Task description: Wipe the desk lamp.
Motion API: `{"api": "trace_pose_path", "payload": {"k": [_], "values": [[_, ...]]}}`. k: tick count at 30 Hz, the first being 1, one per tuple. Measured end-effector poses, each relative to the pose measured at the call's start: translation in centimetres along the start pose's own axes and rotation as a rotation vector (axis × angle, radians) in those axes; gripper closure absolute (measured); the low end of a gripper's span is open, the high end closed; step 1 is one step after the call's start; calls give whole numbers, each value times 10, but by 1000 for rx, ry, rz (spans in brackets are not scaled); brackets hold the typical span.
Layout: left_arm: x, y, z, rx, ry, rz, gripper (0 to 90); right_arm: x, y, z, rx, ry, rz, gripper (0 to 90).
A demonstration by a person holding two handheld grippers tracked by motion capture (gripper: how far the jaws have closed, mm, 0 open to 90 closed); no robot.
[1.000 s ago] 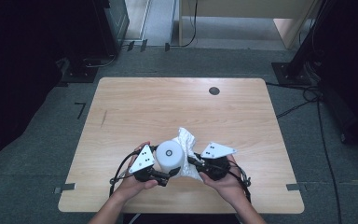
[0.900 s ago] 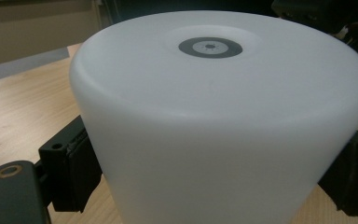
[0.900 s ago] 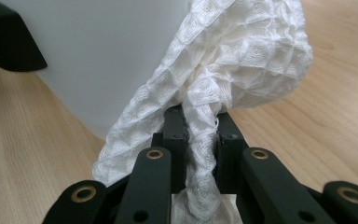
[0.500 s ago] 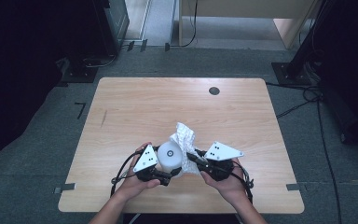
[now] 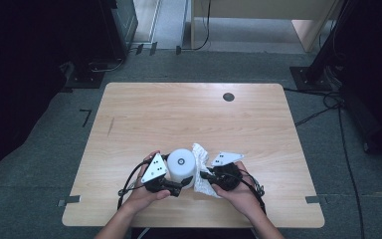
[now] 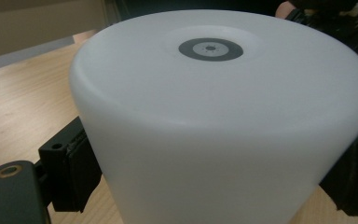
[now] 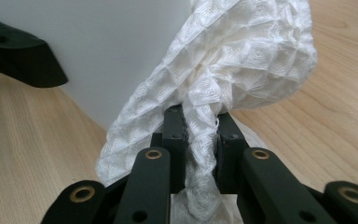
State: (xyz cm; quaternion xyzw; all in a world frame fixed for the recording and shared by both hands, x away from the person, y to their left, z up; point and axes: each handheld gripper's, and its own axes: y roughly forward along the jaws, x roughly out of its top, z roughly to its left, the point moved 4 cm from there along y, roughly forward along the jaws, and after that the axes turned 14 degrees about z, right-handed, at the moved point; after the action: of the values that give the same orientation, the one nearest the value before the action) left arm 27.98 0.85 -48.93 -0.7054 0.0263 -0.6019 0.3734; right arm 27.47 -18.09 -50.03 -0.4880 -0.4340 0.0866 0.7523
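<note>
A white cylinder (image 5: 181, 166) with a small grey ring on its top (image 6: 210, 48) stands upright near the table's front edge. My left gripper (image 5: 175, 185) is shut on it, one jaw on each side of its wall. A crumpled white waffle-textured cloth (image 5: 202, 172) lies against the cylinder's right side. My right gripper (image 5: 205, 175) is shut on that cloth (image 7: 223, 74), which bunches between the jaws and spreads over the white cylinder wall (image 7: 116, 42). A jaw of the left gripper (image 7: 18, 58) shows at the left of the right gripper view.
The wooden table (image 5: 189, 119) has a round black cable hole (image 5: 228, 96) near its far edge. Dark equipment stands and cables (image 5: 328, 99) sit on the grey carpet around it. Both hands rest close to the front edge.
The right gripper has drawn the cloth down and nearer along the cylinder's right side. The cloth's raised tip now sits lower. The left gripper and the cylinder have stayed in place.
</note>
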Motion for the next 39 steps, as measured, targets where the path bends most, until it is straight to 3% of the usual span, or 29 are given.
{"api": "trace_pose_path", "payload": {"k": [2, 9, 13, 19, 23, 26, 29, 33, 36, 39], "values": [[-1, 3, 1, 15, -5, 18, 82, 1, -4, -1, -5, 2, -9, 780], [-7, 15, 1, 32, -6, 58, 82, 5, -25, -8, -37, 20, -119, 781], [-8, 21, -3, 41, 16, 71, 82, 4, -28, -11, -46, 31, -130, 781], [-10, 21, -2, 32, 13, 63, 79, 3, -28, -14, -48, 36, -134, 781], [-8, 18, -1, 77, -22, 59, 9, 3, -28, -16, -51, 39, -134, 781], [-10, 13, -6, 116, -66, 59, 4, 2, -29, -18, -54, 46, -140, 781], [-14, 18, -15, 202, -150, 84, 0, 1, -31, -20, -53, 53, -146, 781], [-10, 29, -25, 299, -220, 117, 3, 1, -30, -21, -57, 58, -145, 781], [-9, 35, -25, 308, -231, 118, 74, 1, -30, -20, -59, 51, -149, 781], [-8, 34, -19, 258, -200, 124, 79, 1, -31, -21, -59, 60, -153, 781]]}}
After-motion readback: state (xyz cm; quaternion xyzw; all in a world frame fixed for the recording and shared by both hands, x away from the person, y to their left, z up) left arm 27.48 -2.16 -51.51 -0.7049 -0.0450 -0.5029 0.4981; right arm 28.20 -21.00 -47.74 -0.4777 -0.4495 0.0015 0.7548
